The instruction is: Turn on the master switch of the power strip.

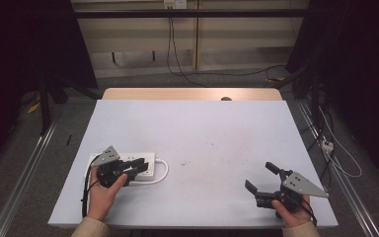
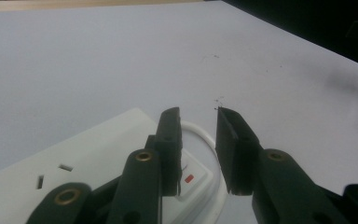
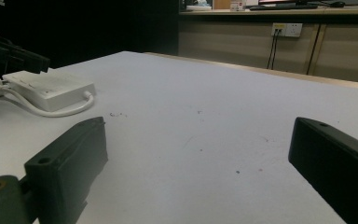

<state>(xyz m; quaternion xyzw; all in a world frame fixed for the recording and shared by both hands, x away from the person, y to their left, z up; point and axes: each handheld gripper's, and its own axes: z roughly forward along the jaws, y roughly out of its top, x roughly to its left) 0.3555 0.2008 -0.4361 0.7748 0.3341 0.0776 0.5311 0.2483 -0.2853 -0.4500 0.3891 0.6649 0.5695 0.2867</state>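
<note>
Pale grey table (image 1: 212, 128), wood edge at far side. Grey floor (image 1: 24, 163) w/ metal rails left & right. Far wall: beige panels (image 1: 143, 34), wall socket (image 1: 175, 4), black cables (image 1: 177, 59) hanging down. Dark curtains both sides.

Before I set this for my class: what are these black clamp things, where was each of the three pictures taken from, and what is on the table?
A person sits at a pale table and holds a hand-held gripper in each hand: a black tool with two jaws that pinch.

The high view looks down from above. The left hand-held gripper is at its left, the right hand-held gripper at its right.

The other two pictures come from small cameras riding on the tools, looking along their own jaws.

On the table lies a white power strip with its white cable curling beside it. In the left gripper view the jaws stand narrowly apart above the strip's end, near its red switch; they grip nothing. The right tool's jaws stand wide open over bare table.
</note>
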